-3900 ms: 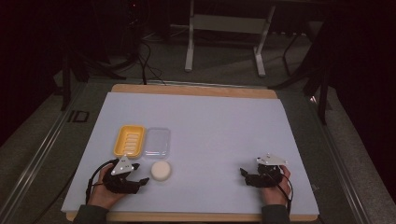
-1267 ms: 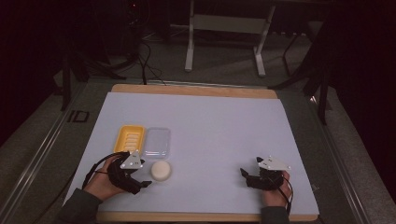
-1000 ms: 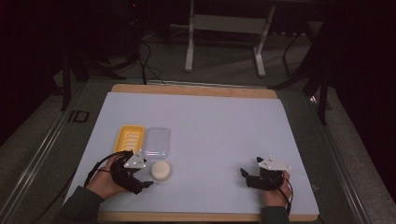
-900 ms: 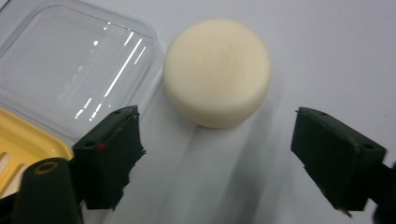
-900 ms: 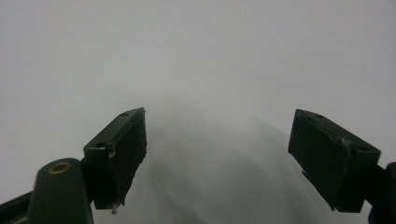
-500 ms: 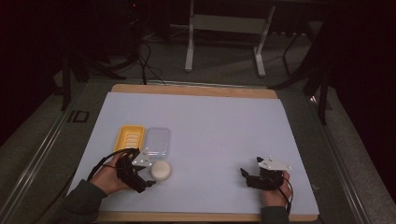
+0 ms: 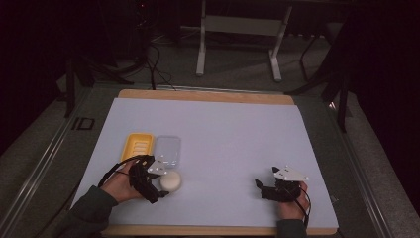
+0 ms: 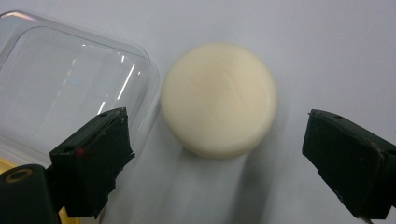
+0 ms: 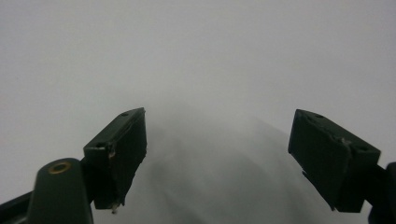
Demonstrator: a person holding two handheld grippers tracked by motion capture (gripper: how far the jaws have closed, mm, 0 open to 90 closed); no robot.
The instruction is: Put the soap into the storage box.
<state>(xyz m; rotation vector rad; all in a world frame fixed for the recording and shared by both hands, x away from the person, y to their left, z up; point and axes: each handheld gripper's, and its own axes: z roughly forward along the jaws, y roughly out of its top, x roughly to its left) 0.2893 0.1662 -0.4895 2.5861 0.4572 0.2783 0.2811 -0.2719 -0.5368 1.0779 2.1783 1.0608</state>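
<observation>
Left gripper (image 7: 166, 184) is held low at the near-left of the table (image 7: 237, 129), jaws spread wide and just been opening — nothing is clamped. In the left gripper view the gripper (image 8: 219, 154) is aimed at the round cream puck (image 8: 218, 99), which lies flat on the white surface just ahead of the jaw tips and roughly centred on the gap; no pad is seen touching it. In the high view the puck (image 7: 171, 181) is seen right against the gripper's front end, though contact cannot be judged at that resolution.

The clear plastic lid (image 8: 70, 84) is seen just beside the puck, their edges very close, possibly touching. One jaw is seen overlapping the lid's near edge. In the high view the lid (image 7: 168, 150) is set side by side with the yellow tray (image 7: 138, 147), both just beyond the left hand (image 7: 119, 182).

Right gripper (image 7: 262, 187) is rested at the near-right, well apart from the puck — jaws are spread in the right gripper view (image 9: 217, 154), with bare white surface between them.
</observation>
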